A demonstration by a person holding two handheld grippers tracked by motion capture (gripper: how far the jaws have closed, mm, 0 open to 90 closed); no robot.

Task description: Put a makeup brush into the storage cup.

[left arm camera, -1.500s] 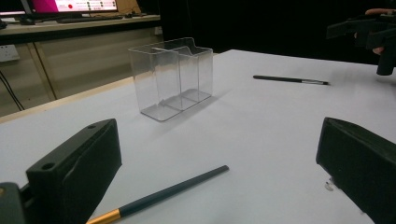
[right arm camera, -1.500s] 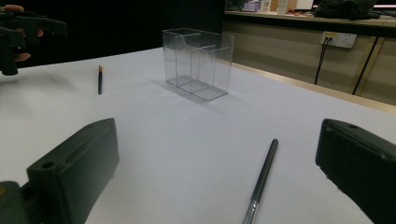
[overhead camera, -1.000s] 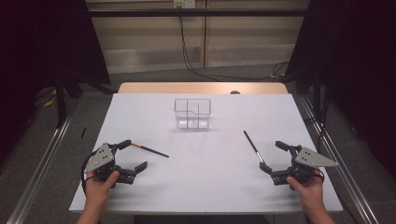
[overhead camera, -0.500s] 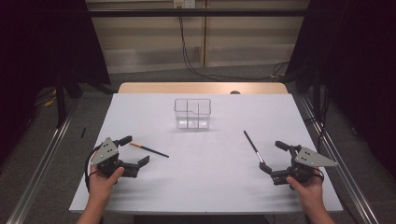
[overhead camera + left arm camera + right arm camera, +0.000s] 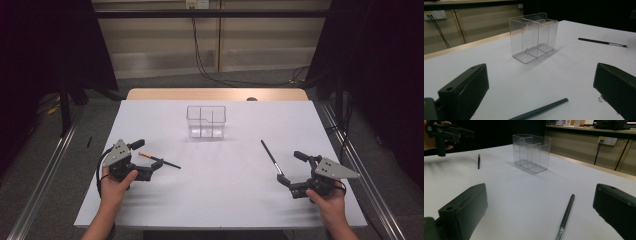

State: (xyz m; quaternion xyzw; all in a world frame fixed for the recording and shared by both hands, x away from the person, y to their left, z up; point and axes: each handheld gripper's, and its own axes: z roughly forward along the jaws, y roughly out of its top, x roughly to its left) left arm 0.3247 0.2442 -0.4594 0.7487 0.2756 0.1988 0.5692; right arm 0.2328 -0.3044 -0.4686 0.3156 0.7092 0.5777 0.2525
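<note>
A clear plastic organizer [image 5: 206, 121] with several compartments stands at the table's far middle; it also appears in the left gripper view [image 5: 534, 37] and the right gripper view [image 5: 531, 152]. A dark pencil with an orange end [image 5: 160, 160] lies at the left. My left gripper [image 5: 147, 157] is open, its jaws either side of that pencil's [image 5: 539, 110] orange end without touching it. A black pen with a silver tip [image 5: 271, 157] lies at the right. My right gripper [image 5: 291, 168] is open just behind that pen's [image 5: 566, 216] near end.
A white sheet [image 5: 225, 200] covers the table, with a wooden edge [image 5: 215, 94] at the back. Metal rails [image 5: 45, 170] run along both sides on the floor. In the right gripper view the other hand's gripper [image 5: 446, 132] shows far left.
My left gripper has moved forward, away from the person, so its open jaws now straddle the pencil's orange end. The right gripper and both pens have stayed put.
</note>
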